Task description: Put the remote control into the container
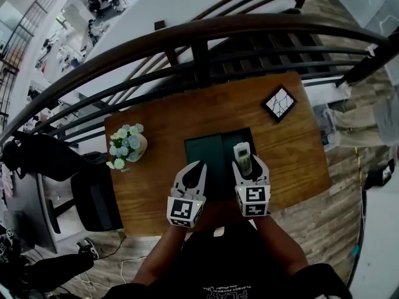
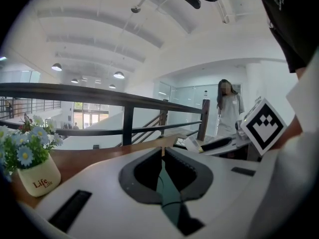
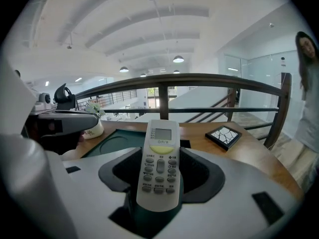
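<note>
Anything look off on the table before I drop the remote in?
Nothing stands out. The remote sits straight in the right gripper, the container lies flat, and the flowerpot stands upright. The tile has crack-like lines, but they look like a printed pattern, not damage.

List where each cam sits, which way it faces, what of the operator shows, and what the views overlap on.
Head view: on the person's head, looking steeply down at the wooden table; forearms, left gripper and right gripper show.
Left gripper view: on the left gripper, looking along its closed, empty jaws toward the railing; the right gripper's marker cube shows at right.
Right gripper view: on the right gripper, looking along jaws clamped on the remote control, over the green container.
Shared: all three show the flower pot.
</note>
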The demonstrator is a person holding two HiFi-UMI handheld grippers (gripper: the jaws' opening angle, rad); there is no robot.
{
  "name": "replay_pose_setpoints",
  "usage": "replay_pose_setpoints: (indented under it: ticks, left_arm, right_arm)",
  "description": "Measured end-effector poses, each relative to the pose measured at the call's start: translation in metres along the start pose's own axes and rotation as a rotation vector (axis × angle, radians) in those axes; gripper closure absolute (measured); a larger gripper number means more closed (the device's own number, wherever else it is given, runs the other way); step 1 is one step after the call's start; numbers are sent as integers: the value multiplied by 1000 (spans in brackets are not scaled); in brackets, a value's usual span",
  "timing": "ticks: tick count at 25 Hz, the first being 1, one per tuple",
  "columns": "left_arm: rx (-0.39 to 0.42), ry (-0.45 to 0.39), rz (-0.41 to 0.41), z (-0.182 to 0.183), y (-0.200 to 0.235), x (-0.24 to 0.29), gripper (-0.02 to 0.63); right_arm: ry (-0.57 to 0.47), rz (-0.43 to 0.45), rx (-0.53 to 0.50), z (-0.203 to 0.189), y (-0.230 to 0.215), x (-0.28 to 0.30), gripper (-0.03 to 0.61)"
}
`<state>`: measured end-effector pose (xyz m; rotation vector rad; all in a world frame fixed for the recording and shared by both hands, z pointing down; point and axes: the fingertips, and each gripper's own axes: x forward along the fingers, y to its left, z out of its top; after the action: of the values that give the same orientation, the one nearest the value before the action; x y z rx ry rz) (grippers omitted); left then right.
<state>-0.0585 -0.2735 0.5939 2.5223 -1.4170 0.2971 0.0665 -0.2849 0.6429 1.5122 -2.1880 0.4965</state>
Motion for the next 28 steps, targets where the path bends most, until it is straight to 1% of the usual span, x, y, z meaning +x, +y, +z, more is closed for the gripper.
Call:
replay_pose_setpoints:
  ticks: [5, 11, 17, 23, 28]
  left_arm:
    - [43, 26, 15, -6, 0, 7, 589]
    - [30, 57, 46, -14, 11, 11, 589]
    - [26, 53, 40, -14, 10, 17, 589]
    - [23, 55, 43, -10, 9, 20, 589]
    - [25, 41, 46, -4, 10, 24, 589]
  right_arm:
    - [61, 10, 29, -10, -4, 13, 333]
    - [113, 27, 34, -19, -1, 25, 333]
    - [180, 24, 25, -28, 0, 37, 333]
    - [244, 41, 74, -38, 2, 46, 333]
    - [272, 35, 84, -43, -1, 53, 333]
